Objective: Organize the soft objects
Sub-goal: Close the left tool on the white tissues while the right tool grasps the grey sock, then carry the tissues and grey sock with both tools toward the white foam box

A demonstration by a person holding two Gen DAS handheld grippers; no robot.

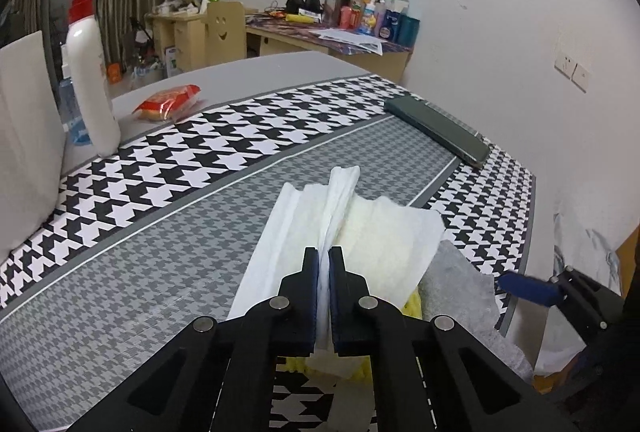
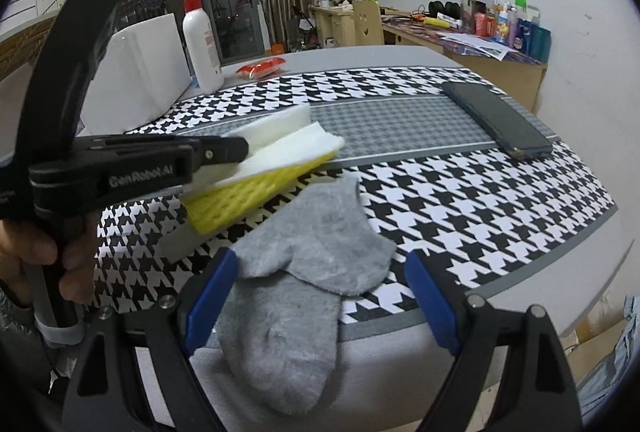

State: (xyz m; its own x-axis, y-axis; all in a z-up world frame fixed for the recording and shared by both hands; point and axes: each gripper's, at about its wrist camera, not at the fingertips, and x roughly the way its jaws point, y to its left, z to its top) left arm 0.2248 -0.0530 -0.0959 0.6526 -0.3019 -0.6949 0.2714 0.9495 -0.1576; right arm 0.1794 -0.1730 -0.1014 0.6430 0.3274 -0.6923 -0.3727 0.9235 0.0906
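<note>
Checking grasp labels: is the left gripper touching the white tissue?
Touching. The left wrist view shows the left gripper shut on the white tissue, which is pinched between its pads above the yellow sponge.

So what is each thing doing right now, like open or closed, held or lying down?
Left gripper: shut on the tissue.
Right gripper: open, fingers either side of the sock.
Tissue: pinched, over the sponge.
Sponge: tilted, front end raised.
Sock: lying folded, not held.
Lotion bottle: upright.
Phone: lying flat.
</note>
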